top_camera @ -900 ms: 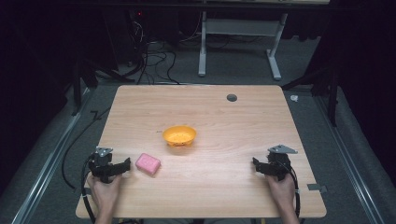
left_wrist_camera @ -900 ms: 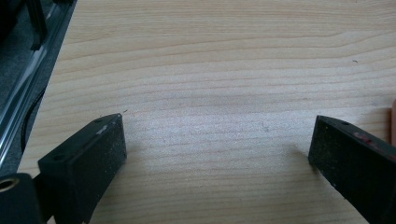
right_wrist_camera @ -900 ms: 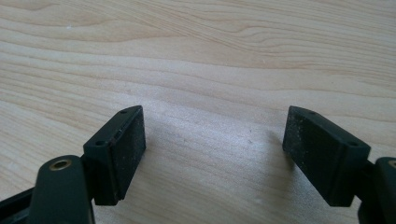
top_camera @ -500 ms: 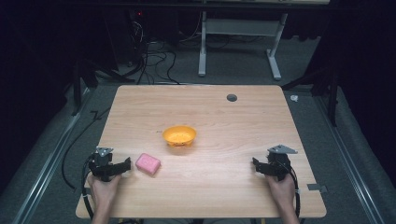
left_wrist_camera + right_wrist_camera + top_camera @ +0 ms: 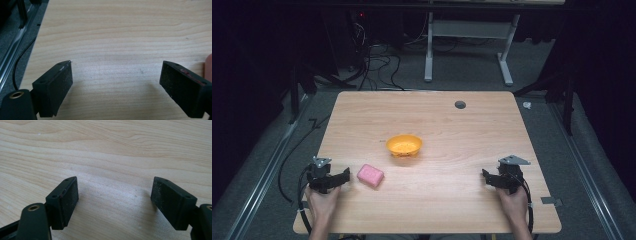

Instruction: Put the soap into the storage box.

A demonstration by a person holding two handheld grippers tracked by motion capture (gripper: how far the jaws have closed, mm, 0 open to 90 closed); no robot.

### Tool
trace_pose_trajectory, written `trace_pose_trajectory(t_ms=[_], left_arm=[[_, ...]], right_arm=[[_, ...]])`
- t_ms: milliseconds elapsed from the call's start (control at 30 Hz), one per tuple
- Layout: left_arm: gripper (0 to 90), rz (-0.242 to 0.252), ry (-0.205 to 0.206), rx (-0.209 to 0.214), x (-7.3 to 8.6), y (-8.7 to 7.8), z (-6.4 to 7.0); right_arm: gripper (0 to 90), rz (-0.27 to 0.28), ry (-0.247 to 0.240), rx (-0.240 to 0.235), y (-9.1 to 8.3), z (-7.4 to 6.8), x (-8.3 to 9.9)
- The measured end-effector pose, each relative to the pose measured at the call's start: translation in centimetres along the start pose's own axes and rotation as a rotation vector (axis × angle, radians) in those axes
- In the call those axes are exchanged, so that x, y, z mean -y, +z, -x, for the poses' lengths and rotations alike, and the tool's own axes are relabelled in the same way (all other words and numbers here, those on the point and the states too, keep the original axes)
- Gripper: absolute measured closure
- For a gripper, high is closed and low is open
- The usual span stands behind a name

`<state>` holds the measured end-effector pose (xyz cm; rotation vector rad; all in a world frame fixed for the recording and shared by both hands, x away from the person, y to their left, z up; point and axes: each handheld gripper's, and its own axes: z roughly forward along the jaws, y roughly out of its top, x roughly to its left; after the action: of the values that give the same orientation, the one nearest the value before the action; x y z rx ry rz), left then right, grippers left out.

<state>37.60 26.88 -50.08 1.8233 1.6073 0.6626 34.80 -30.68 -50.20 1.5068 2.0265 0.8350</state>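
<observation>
Approach stage, nothing grasped: pink block on worktop just beside left tool, jaws spread; right tool likewise spread, idle; next, likely closing on block, orange bowl nearby.

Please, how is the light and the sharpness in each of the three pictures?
High view: table evenly lit, surroundings dark, orange bowl slightly soft. Left gripper view: wood grain sharp, pink block at the edge blurred. Right gripper view: soft shadows beneath the open jaws.
</observation>
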Motion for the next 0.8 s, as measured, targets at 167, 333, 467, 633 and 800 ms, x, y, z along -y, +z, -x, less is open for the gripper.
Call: trace_pose_trajectory(t_ms=[167, 333, 467, 633, 800], left_arm=[[11.9, 0.018, 0.011, 0.017, -0.5, -0.7, 0.0], [11.3, 0.038, 0.016, 0.041, -0.9, -1.5, 0.1], [10.5, 0.049, 0.018, 0.066, -1.1, -2.2, 0.3], [9.5, 0.066, 0.035, 0.095, -1.4, -3.3, 0.8], [9.1, 0.073, 0.052, 0.125, -1.7, -4.2, 1.7]], right_arm=[[22.7, 0.0, 0.001, -0.001, 0.0, 0.0, 0.0], [22.8, 0.0, 0.0, 0.0, 0.0, 0.0, 0.0], [22.8, 0.0, 0.0, -0.001, 0.0, 0.0, 0.0], [22.8, -0.002, 0.003, -0.001, 0.0, 0.0, 0.0], [22.7, -0.002, 0.003, -0.001, 0.0, 0.0, 0.0]])
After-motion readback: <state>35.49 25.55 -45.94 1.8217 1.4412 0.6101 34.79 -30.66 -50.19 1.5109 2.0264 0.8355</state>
